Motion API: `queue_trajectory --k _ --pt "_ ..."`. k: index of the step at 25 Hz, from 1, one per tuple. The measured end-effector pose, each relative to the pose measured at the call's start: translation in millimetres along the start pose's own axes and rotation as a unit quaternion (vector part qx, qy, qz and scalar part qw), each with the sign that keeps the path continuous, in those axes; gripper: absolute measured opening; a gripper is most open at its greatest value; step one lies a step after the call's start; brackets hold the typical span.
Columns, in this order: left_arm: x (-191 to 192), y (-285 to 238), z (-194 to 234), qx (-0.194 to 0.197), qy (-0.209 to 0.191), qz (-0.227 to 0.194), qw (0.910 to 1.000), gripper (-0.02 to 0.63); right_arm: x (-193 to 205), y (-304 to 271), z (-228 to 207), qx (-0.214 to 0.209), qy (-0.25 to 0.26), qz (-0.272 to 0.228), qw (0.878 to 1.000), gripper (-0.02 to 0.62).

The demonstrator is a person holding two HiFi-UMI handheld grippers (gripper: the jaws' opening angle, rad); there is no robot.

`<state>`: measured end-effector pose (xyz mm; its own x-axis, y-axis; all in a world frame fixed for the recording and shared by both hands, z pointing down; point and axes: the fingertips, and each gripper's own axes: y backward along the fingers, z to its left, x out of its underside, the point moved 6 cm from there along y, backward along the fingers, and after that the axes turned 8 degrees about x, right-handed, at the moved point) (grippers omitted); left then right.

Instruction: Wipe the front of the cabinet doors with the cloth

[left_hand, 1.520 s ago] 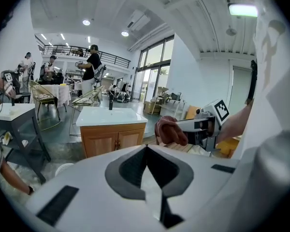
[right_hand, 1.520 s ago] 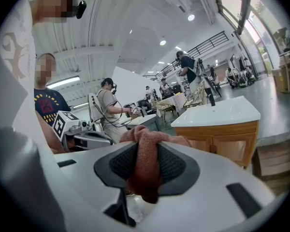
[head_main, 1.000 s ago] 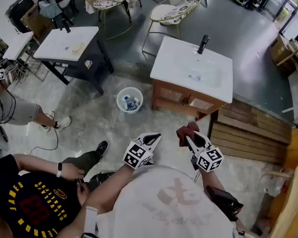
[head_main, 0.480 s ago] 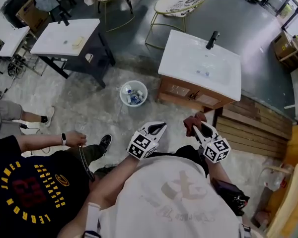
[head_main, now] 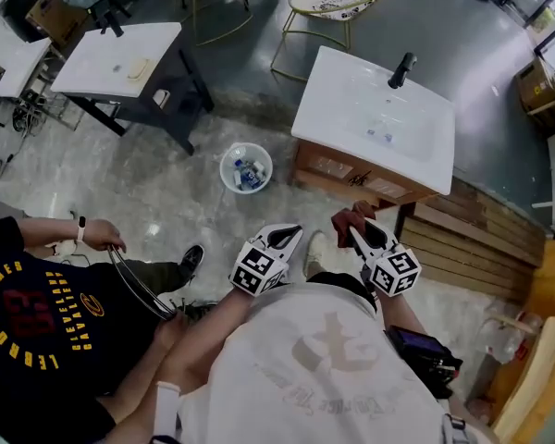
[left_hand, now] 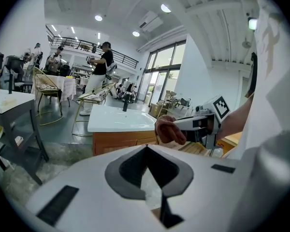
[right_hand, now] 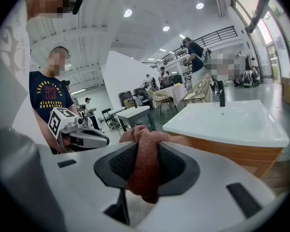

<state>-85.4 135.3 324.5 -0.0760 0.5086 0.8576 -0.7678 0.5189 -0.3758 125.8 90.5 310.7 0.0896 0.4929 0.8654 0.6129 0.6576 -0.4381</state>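
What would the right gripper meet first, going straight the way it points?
Probably the front of the cabinet, near its corner; the right gripper, shut on the cloth, might pass just beside it, depth unclear.

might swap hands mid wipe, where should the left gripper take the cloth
Probably the bunched end of the cloth bulging beyond the right gripper, coming from the left: its middle is clamped between those jaws, leaving only that lump free.
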Motion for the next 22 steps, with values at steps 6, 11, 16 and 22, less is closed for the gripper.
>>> queue_trajectory --k 6,11,16,22 --pt "-10.3 -4.7 8.1 -0.021 -0.007 -0.006 0.9997 0.012 -9.3 -17.3 -9.2 -0.023 0.016 0.000 1.000 0.126" --pt "-36.7 -30.3 27.8 -0.033 -0.007 -0.018 0.9993 0.012 -40.4 -53.8 -47.0 -0.047 0.029 0.000 0.998 0.126" --pt "-47.9 -48.7 40.0 -0.038 0.003 0.022 0.9990 0.012 -73.8 -80.5 -64.2 -0.067 0.002 -0.009 0.998 0.127" --pt "-54.3 -84.9 38.9 -0.031 0.010 0.030 0.9990 0.012 -75.0 -87.7 -86.1 -0.085 -0.005 -0.012 0.996 0.127"
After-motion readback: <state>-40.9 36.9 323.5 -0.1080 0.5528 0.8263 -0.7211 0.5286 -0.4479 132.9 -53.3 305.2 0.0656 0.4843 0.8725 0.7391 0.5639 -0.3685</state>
